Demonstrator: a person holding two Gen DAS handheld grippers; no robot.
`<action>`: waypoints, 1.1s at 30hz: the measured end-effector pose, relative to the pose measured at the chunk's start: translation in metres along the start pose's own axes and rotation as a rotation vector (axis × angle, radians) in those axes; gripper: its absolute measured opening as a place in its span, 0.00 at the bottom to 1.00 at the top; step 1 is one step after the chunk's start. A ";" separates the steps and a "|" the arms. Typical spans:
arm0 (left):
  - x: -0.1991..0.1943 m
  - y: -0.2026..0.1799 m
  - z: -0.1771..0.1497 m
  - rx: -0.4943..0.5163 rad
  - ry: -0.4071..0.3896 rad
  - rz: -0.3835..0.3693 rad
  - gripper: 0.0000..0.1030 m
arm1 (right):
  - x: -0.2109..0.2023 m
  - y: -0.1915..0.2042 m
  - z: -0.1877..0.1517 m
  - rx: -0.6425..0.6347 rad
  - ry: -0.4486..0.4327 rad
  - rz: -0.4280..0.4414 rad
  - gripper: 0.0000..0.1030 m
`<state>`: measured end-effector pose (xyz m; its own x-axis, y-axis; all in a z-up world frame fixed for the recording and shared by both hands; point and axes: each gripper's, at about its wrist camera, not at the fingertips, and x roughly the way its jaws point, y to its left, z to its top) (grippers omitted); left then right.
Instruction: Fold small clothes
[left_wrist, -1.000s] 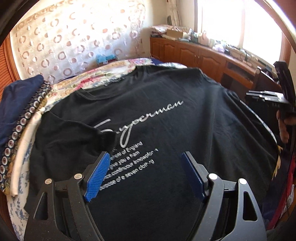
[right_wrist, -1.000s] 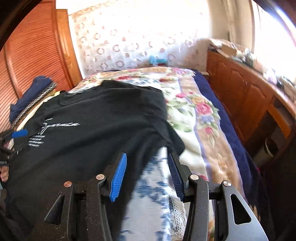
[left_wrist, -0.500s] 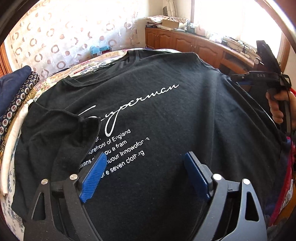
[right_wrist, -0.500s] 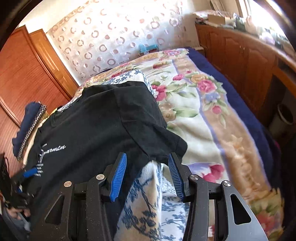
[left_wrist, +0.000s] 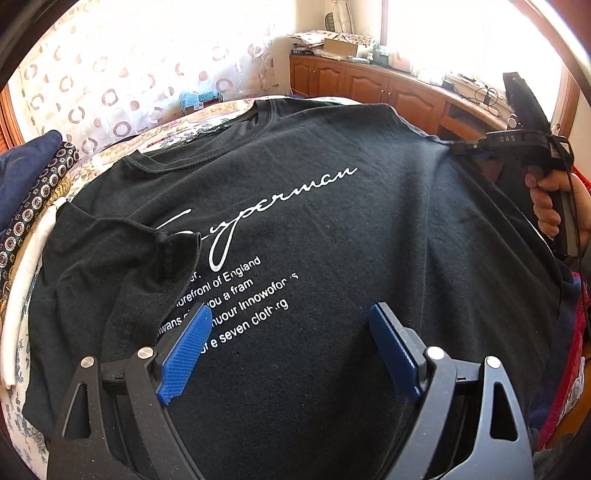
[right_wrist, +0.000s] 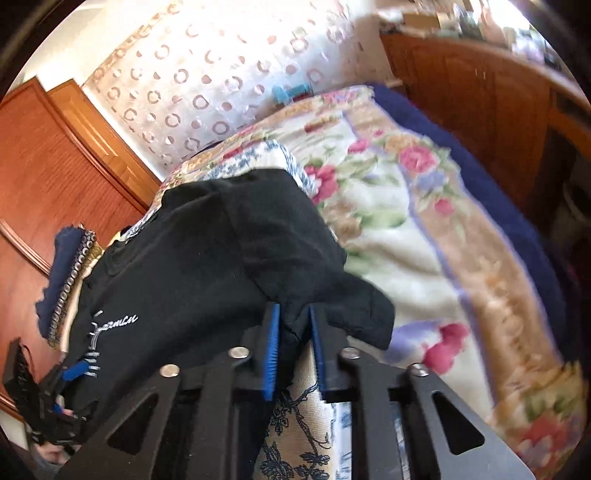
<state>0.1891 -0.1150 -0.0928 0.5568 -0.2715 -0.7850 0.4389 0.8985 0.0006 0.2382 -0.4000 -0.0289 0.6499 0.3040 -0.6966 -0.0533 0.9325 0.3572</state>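
Where curtain (left_wrist: 122, 85) hangs, floral bed (right_wrist: 388, 229).

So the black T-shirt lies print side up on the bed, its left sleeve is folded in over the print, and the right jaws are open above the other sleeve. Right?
Not quite. The right gripper is not open above the sleeve: in the right wrist view its jaws are closing on a pinch of the black T-shirt at the sleeve. The rest holds: the left wrist view shows the print facing up and the left sleeve folded over it.

T-shirt (left_wrist: 332, 229) flat on bed (right_wrist: 388, 236), folded clothes (left_wrist: 26, 184) beside it
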 end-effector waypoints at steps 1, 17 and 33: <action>0.000 0.000 0.000 0.000 0.000 0.000 0.85 | -0.005 0.004 -0.001 -0.024 -0.028 -0.011 0.08; 0.000 0.000 0.001 0.000 0.002 -0.002 0.86 | -0.016 0.102 -0.049 -0.413 -0.067 0.007 0.08; -0.027 -0.012 0.012 0.025 -0.065 -0.052 0.86 | -0.075 0.023 -0.067 -0.222 -0.139 -0.069 0.52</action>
<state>0.1772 -0.1222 -0.0644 0.5766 -0.3403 -0.7428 0.4856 0.8739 -0.0233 0.1369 -0.3883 -0.0101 0.7550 0.2226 -0.6168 -0.1599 0.9747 0.1561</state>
